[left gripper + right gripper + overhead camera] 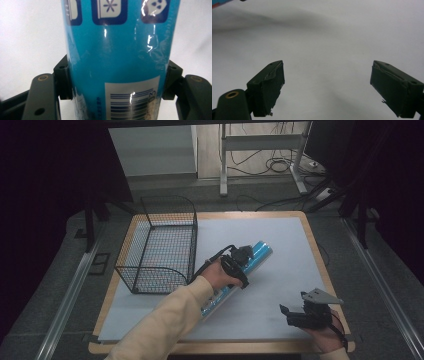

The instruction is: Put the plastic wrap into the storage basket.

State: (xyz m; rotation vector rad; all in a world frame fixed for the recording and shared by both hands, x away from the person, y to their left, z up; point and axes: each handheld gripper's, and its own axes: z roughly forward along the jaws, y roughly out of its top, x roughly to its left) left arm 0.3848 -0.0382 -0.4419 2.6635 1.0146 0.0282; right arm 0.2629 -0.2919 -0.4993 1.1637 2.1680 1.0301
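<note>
A long blue tube-shaped package (260, 251) lies slantwise on the white table sheet (280, 240), just right of a wire basket. My left gripper (239, 260) sits over its middle. In the left gripper view both black pads press the sides of the glossy blue package (117, 57), whose barcode label (132, 100) faces the camera. My right gripper (292, 316) rests near the table's front right corner, jaws wide apart. In the right gripper view the open gripper (328, 85) has only the bare white sheet between its fingers (268, 85).
A black wire basket (162, 247) stands on the left part of the sheet (324, 37), close to the package. The table's wooden edge (320, 265) frames the sheet. Desk legs (223, 165) and cables (280, 165) are on the floor behind.
</note>
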